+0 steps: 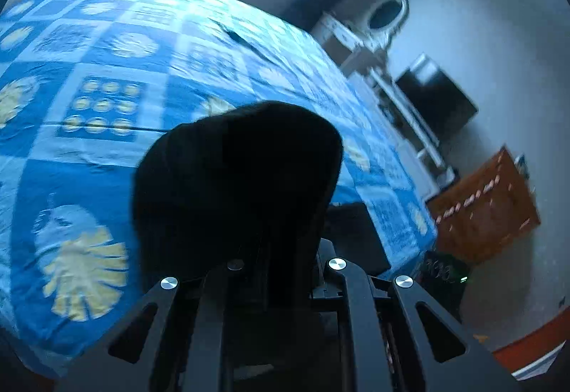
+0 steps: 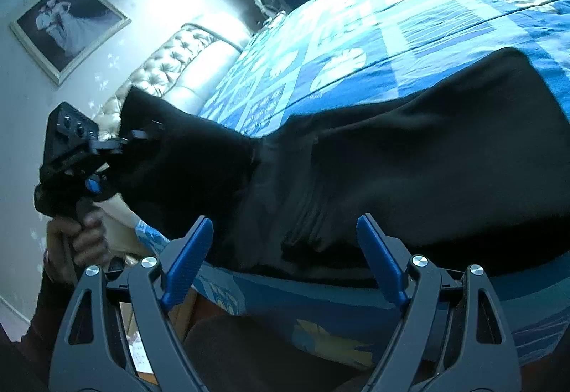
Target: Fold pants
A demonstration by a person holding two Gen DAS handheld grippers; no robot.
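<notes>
The black pants point(image 2: 409, 171) lie across the near edge of a bed with a blue patterned cover point(image 2: 409, 17). My right gripper point(image 2: 285, 235) is open, its blue pads point(image 2: 188, 256) spread just before the pants' near edge, holding nothing. My left gripper point(image 2: 121, 140) shows at the left in the right wrist view, shut on one end of the pants and lifting it off the bed. In the left wrist view the held black cloth point(image 1: 235, 185) drapes over my left gripper's fingers and hides them.
The bed cover point(image 1: 107, 71) fills the left wrist view. A white dresser with an oval mirror point(image 1: 384, 14), a dark screen point(image 1: 434, 99) and a brown box point(image 1: 488, 206) stand on the right. A tufted headboard point(image 2: 171, 71) and a framed photo point(image 2: 67, 25) are at left.
</notes>
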